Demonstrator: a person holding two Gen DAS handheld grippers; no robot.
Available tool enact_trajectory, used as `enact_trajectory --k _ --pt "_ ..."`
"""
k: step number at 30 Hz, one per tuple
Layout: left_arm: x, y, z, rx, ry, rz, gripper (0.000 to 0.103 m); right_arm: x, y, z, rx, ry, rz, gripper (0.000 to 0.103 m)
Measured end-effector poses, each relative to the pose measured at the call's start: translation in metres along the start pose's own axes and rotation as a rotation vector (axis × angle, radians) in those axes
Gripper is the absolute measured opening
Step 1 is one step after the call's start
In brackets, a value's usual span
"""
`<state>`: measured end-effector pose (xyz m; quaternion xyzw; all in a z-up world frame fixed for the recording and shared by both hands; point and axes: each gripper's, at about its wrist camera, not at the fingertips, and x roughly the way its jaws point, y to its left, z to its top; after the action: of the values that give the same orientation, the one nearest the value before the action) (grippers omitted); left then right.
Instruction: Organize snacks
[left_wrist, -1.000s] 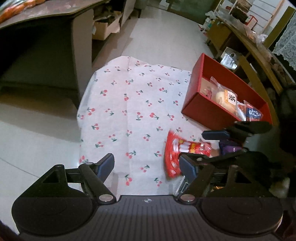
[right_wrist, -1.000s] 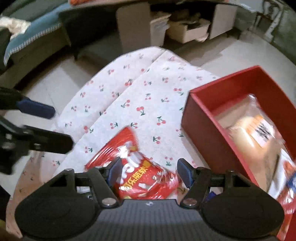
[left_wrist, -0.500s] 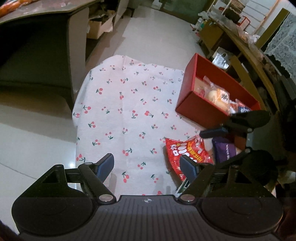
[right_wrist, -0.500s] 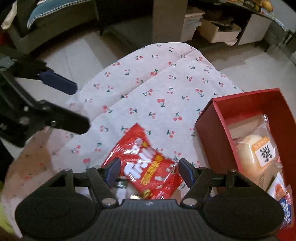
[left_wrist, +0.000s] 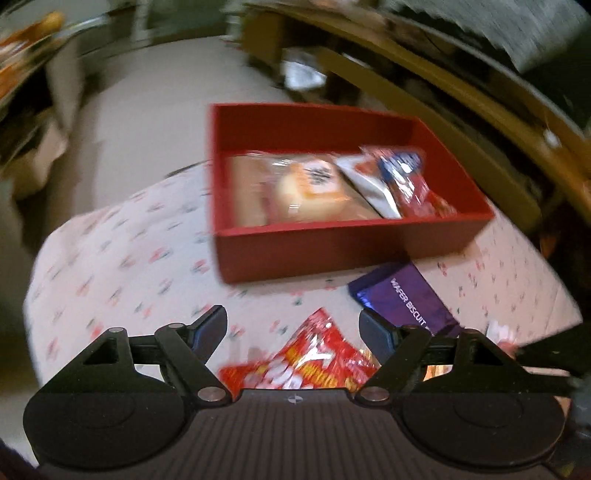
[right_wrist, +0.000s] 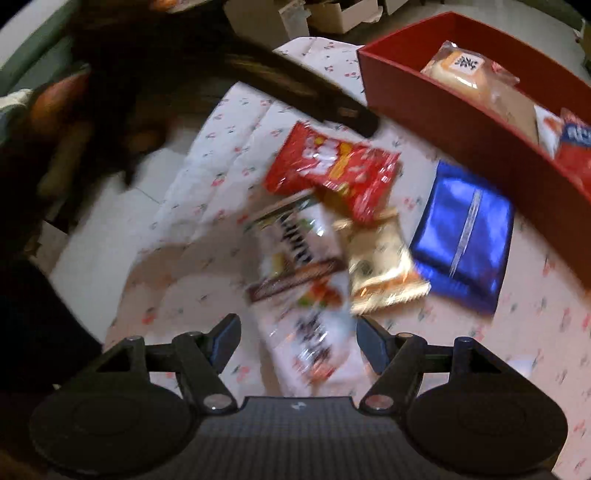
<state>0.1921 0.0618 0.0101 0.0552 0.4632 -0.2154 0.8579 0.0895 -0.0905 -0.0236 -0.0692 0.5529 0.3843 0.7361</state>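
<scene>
On the cherry-print cloth (left_wrist: 110, 266) of the table, the red snack bag (right_wrist: 332, 173) lies loose between the red box (left_wrist: 332, 251) and a white packet (right_wrist: 295, 258), with a blue wafer pack (right_wrist: 465, 236) beside it. The left tongs (left_wrist: 293, 328) hang released just above the red bag; the right tongs (right_wrist: 297, 339) are released too, over the white packet. Both views are blurred

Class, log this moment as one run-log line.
left gripper: open, over red snack bag | right gripper: open, empty | red box: partly filled
</scene>
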Motion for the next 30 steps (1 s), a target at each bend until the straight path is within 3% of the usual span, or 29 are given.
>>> enact_trajectory --k 6,9,12,16,22,25,30 --pt "0.04 -0.004 -0.014 0.053 0.123 -0.074 0.08 -0.007 -0.002 -0.017 0.101 -0.02 0.077 0.086" --pt "0.035 -0.004 -0.026 0.064 0.134 -0.041 0.08 -0.004 -0.002 -0.02 0.104 -0.007 0.068 0.086" --pt "0.022 -0.005 -0.042 0.007 0.16 -0.063 0.081 -0.006 -0.002 -0.02 0.108 -0.005 0.066 0.086" --pt "0.011 -0.019 -0.062 0.017 0.206 0.046 0.082 -0.011 -0.003 -0.025 0.101 -0.007 0.057 0.086" --pt "-0.004 -0.026 -0.077 0.038 0.227 0.074 0.086 -0.015 0.0 -0.029 0.074 -0.016 0.043 0.086" --pt "-0.001 -0.03 -0.08 0.11 0.264 0.081 0.086 -0.018 0.001 -0.03 0.066 -0.015 0.026 0.086" --pt "-0.012 -0.028 -0.072 0.249 0.278 0.032 0.087 -0.018 0.004 -0.031 0.051 -0.009 0.026 0.086"
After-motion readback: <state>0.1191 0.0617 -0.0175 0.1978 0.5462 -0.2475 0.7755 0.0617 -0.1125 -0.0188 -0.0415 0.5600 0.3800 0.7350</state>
